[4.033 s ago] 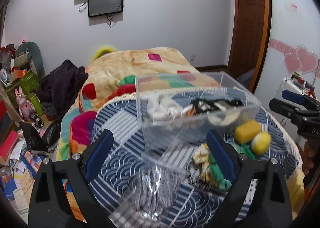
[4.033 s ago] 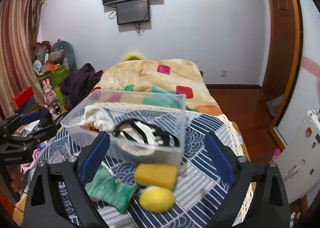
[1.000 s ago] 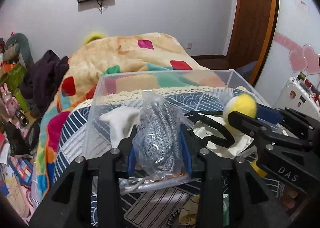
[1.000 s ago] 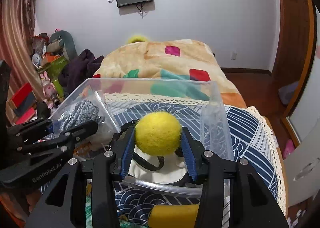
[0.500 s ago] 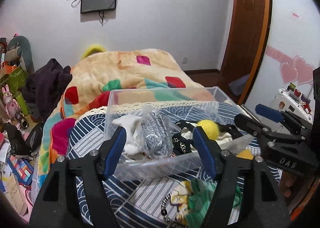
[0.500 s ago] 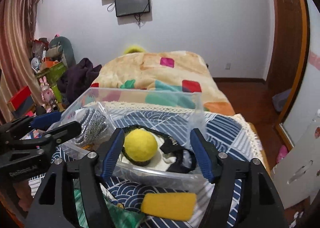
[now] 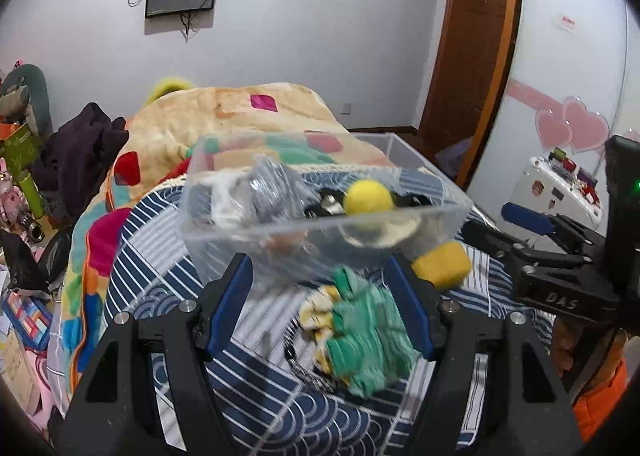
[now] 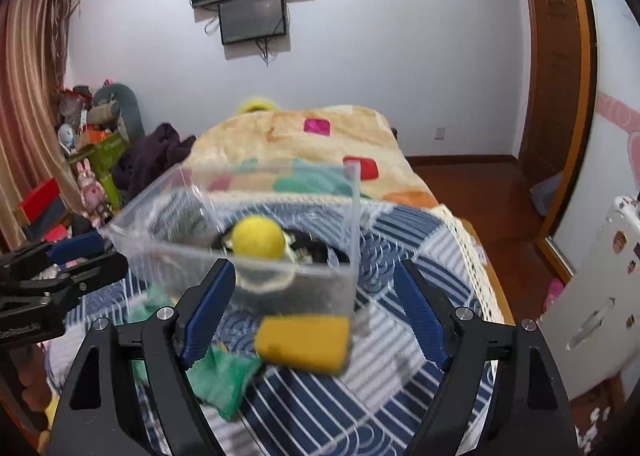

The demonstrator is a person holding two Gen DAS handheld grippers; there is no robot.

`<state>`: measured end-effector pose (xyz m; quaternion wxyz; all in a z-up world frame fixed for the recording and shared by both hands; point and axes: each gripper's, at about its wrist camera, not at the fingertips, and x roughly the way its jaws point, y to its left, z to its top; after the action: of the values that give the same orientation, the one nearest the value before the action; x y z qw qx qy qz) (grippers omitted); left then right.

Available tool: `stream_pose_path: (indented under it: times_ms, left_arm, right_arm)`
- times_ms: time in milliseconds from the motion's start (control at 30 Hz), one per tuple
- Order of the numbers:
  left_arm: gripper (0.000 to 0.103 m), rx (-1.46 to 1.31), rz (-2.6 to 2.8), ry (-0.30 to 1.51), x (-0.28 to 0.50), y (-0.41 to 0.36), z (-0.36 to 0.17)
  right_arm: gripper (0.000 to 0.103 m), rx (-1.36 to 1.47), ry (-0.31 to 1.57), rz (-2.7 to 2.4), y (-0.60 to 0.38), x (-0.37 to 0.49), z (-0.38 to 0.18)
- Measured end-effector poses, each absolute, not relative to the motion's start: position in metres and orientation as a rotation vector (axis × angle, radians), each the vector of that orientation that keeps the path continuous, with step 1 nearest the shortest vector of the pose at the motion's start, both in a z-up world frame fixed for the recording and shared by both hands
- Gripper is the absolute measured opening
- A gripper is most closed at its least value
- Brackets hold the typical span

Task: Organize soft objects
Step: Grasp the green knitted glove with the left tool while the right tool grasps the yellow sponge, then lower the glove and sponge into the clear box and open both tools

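A clear plastic bin [image 7: 420, 171] [image 8: 352, 215] stands on the blue patterned cloth. In it lie a yellow ball [image 7: 369, 196] [image 8: 259, 236], a bagged grey knit item [image 7: 276, 191], a white cloth and black straps. In front of the bin lie a yellow sponge [image 7: 442, 264] [image 8: 302, 342] and a green and yellow cloth [image 7: 366, 332] [image 8: 222, 376]. My left gripper [image 7: 320, 296] is open and empty above the green cloth. My right gripper [image 8: 312, 308] is open and empty above the sponge.
The cloth covers a surface [image 8: 400, 396] at the foot of a bed with a patchwork blanket [image 7: 240, 111]. Clutter and toys [image 7: 24, 183] fill the floor at left. A white appliance [image 8: 600, 296] stands at right, a wooden door [image 7: 468, 35] behind.
Both grippers have pulled back from the bin and tipped down toward the sponge and green cloth. The ball and the bagged knit item, released earlier, stay in the bin.
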<state>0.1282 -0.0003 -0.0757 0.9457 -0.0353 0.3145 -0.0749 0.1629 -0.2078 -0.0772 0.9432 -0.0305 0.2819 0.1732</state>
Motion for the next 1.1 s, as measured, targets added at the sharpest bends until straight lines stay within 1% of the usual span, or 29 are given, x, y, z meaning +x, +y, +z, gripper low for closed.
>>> stream_pose_path:
  times_ms: [333,400,467,500,533,567,667,800,1100]
  left_arm:
    - [0.068,-0.133,-0.235,0.715,0.127,-0.013,-0.109]
    - [0.062,-0.137,-0.258,0.72,0.128,-0.015,-0.112]
    - [0.049,-0.132,-0.271,0.729,0.129,-0.018,-0.114]
    - [0.047,-0.136,-0.274,0.733,0.13,-0.019,-0.115]
    - [0.042,-0.139,-0.275,0.736,0.13,-0.019,-0.116]
    - [0.036,-0.142,-0.277,0.738,0.13,-0.019,-0.117]
    - [0.03,-0.142,-0.27,0.733,0.13,-0.019,-0.117]
    - [0.025,-0.116,-0.244,0.699,0.122,-0.018,-0.11]
    - [0.023,-0.125,-0.218,0.625,0.106,-0.003,-0.079]
  right_arm:
    - [0.079,-0.064,0.707,0.351,-0.211,0.167,-0.123]
    - [0.079,-0.064,0.713,0.357,-0.211,0.166,-0.125]
    - [0.079,-0.073,0.705,0.369,-0.207,0.164,-0.124]
    - [0.079,-0.08,0.701,0.376,-0.205,0.163,-0.123]
    - [0.079,-0.087,0.7,0.381,-0.203,0.161,-0.123]
    - [0.078,-0.093,0.7,0.386,-0.201,0.16,-0.123]
    - [0.057,-0.104,0.717,0.396,-0.197,0.162,-0.128]
    - [0.051,-0.083,0.709,0.399,-0.2,0.161,-0.126]
    - [0.049,-0.056,0.656,0.397,-0.211,0.155,-0.109]
